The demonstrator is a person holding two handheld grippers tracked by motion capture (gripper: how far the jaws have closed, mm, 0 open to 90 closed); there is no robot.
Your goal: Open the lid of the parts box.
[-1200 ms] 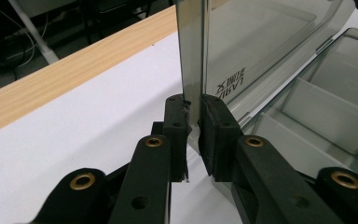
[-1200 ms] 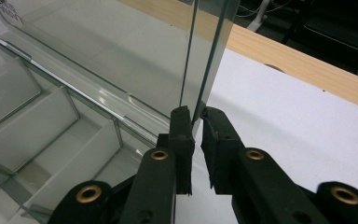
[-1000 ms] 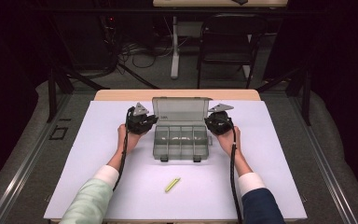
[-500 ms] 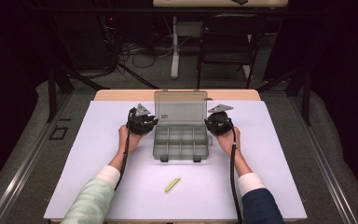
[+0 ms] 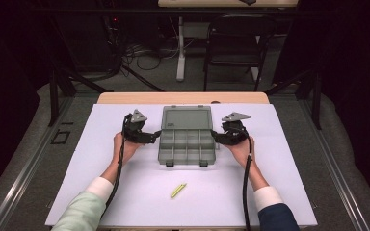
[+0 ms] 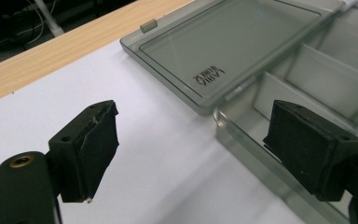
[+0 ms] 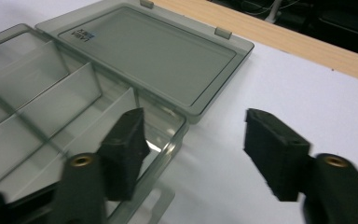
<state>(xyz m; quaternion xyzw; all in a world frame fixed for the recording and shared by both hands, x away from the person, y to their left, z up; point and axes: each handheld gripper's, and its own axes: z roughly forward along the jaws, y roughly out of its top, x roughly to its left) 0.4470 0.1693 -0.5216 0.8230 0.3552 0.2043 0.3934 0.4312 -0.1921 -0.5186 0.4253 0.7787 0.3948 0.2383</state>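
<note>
At the left of the high view, the left tongs (image 5: pixel 155 136) sit at the near-left corner of the lid, held by a hand (image 5: pixel 124 147) whose mint-green sleeve (image 5: pixel 79 214) comes in from the bottom. Their jaws have just been opening and now stand wide apart: in the left gripper view one blocky black rubber pad (image 6: pixel 89 148) hangs over bare white table and the other over the box's left wall, neither pressing on anything.

In the middle lies the smoky grey translucent plastic box (image 5: pixel 187 146), rectangular, split by thin upright dividers into rows of compartments. Its flat lid (image 5: pixel 186 118) is folded back and lies open on the table beyond the tray, with raised lettering near the hinge edge and two small latch tabs on its far rim. Near the table's front edge, well apart from the box, lies a small yellow-green stick (image 5: pixel 178 190).

On the right, the right tongs (image 5: pixel 215 136) sit at the box's right wall, held by a hand (image 5: pixel 241 147) with a dark blue sleeve (image 5: pixel 277 217). Their jaws have just been opening too; one pad (image 7: pixel 125 149) hangs inside the tray's corner, the other outside, gripping nothing.

The table (image 5: pixel 294 159) is matte white with a pale wooden strip (image 5: pixel 183 98) along its far edge. Beyond it the room is dark: grey floor, loose cables and a black chair (image 5: pixel 236 43).
</note>
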